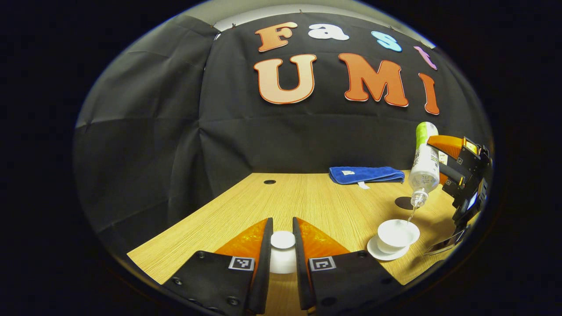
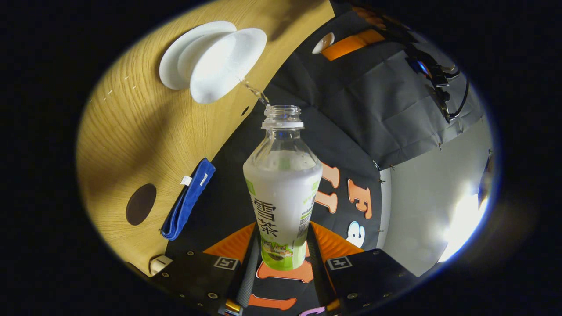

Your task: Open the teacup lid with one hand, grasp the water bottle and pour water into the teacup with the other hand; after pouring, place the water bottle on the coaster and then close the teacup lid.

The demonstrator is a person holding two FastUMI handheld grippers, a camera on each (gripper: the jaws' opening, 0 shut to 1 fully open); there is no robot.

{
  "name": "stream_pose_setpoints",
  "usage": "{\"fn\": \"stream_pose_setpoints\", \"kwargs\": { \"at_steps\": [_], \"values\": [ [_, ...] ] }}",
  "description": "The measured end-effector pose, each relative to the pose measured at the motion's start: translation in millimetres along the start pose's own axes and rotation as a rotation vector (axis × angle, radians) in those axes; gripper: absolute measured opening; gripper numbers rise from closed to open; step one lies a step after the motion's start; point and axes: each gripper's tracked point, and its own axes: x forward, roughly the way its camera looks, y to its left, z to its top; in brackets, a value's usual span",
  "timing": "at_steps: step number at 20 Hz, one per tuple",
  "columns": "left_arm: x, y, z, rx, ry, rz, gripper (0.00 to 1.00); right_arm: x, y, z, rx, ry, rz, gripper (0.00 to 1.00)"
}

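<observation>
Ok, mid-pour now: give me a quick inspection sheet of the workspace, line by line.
Surface: wooden table, dry where visible.
Job's things: water bottle tipped, thin stream running into the open teacup on its saucer; teacup lid held off the cup; dark round coaster free beyond the cup.
Clutter: folded blue towel at the table's far edge.
Grippers: left claw shut on teacup lid; right claw shut on water bottle.
Cables: black cable on the left gripper, seen from the right gripper view.
Surroundings: black cloth wall.
</observation>
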Motion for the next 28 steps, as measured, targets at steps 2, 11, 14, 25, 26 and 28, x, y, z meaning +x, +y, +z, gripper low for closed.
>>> {"fn": "stream_pose_setpoints", "kwargs": {
  "at_steps": [2, 11, 14, 25, 26, 28],
  "values": [
    [-1, 0, 1, -0.002, -0.001, -0.002, 0.31, 0, -2, 0, -0.008, -0.004, -0.006, 0.55],
    [-5, -1, 4, -0.005, -0.013, -0.006, 0.30, -1, -5, 6, -0.032, -0.022, -0.022, 0.58],
    [-3, 0, 4, -0.004, -0.015, -0.004, 0.31, 0, -2, 4, -0.002, -0.005, -0.010, 0.56],
    [-9, -23, 14, -0.045, -0.032, -0.043, 0.31, -16, 32, 15, 0.547, 0.106, 0.195, 0.59],
    [-9, -27, 15, -0.048, -0.034, -0.048, 0.31, -15, 38, 15, 0.609, 0.115, 0.209, 0.59],
    [-10, -35, 13, -0.057, -0.028, -0.062, 0.29, -19, 45, 11, 0.722, 0.145, 0.241, 0.59]
  ]
}}
